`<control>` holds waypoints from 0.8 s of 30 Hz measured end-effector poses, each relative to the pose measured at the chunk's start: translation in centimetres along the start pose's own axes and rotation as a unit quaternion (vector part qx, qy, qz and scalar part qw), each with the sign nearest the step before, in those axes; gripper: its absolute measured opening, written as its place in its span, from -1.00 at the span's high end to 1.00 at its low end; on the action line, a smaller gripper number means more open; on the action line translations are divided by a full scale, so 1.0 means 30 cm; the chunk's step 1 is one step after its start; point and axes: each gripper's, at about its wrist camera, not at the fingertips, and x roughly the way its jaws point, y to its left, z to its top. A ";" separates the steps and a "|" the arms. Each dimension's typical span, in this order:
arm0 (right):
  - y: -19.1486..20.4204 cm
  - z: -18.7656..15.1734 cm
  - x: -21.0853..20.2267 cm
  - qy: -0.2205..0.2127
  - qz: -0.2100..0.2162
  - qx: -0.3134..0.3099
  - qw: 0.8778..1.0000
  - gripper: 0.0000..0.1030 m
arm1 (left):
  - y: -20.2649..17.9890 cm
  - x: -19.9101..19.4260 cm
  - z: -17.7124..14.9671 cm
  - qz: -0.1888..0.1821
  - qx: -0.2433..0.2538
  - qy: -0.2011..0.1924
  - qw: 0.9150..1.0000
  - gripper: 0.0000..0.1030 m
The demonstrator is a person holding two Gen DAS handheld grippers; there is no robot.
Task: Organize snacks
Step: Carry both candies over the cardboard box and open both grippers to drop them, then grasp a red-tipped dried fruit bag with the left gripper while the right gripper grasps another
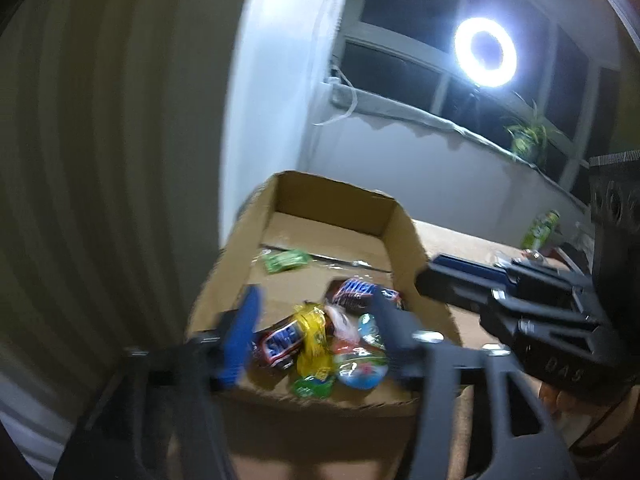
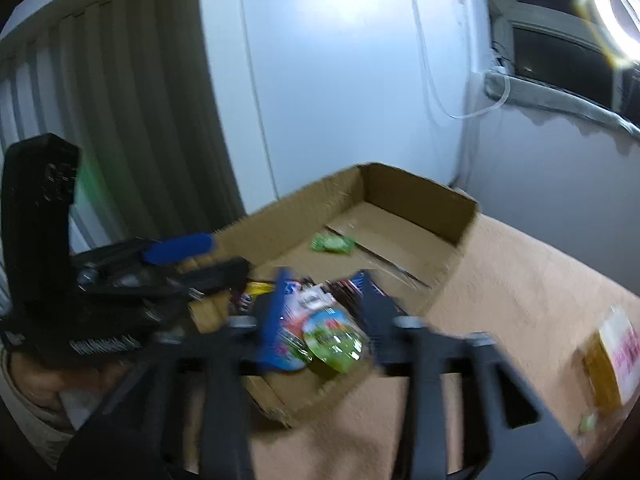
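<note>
While both grippers are hovering over the near end of the shallow cardboard box [image 1: 404, 232], the snacks are lying heaped just inside its near wall. Counted from the left wrist view, two Snickers bars [image 1: 280, 340] are showing, one at the left of the heap and one behind it at the right, along with one yellow wrapped sweet [image 1: 314, 334], one round blue-and-green sealed cup [image 1: 360, 360], one small green packet at the front of the heap, and something white and red in the middle that is too blurred to name. One more green packet [image 1: 286, 261] is lying alone farther back on the box floor, well apart from the heap.

The left gripper [image 1: 316, 330] is standing with its fingers apart, and nothing is pressing against them; the heap is lying below and between them. The right gripper [image 2: 324, 308] is likewise spread, with the cup [image 2: 332, 340] showing between its fingers, though blur is making it hard to say whether either pad is touching it.

The far half of the box is lying nearly bare, so open room is stretching toward the back wall of the box. To the right of the box, the beige tabletop [image 2: 520, 280] is running clear up to a yellow carton [image 2: 608, 356] near its edge. One green can [image 1: 542, 230] is standing on the table's far side below the window.
</note>
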 end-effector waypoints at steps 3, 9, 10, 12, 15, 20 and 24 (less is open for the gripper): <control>-0.028 -0.055 -0.063 -0.011 -0.017 0.008 1.000 -0.17 | 0.006 -0.038 -0.023 0.005 -0.003 -0.004 1.000 -0.27; -0.077 -0.104 -0.157 -0.014 -0.049 0.005 0.999 -0.17 | -0.018 -0.041 -0.013 -0.002 -0.004 -0.004 1.000 -0.29; -0.087 -0.108 -0.171 -0.016 -0.053 0.006 0.998 -0.18 | -0.032 -0.048 -0.011 -0.006 -0.004 -0.008 1.000 -0.33; -0.115 -0.113 -0.207 -0.023 -0.062 0.011 0.998 -0.20 | -0.060 -0.043 0.000 -0.011 -0.004 -0.011 1.000 -0.37; -0.158 -0.115 -0.258 -0.034 -0.073 0.018 0.997 -0.22 | -0.116 -0.039 0.005 -0.023 0.004 -0.008 1.000 -0.37; -0.249 -0.123 -0.349 -0.047 -0.098 0.029 0.994 -0.28 | -0.237 -0.036 0.003 -0.042 0.033 -0.001 0.999 -0.37; -0.368 -0.153 -0.435 -0.051 -0.130 0.047 0.989 -0.29 | -0.374 -0.005 -0.002 -0.072 0.066 0.015 0.995 -0.37</control>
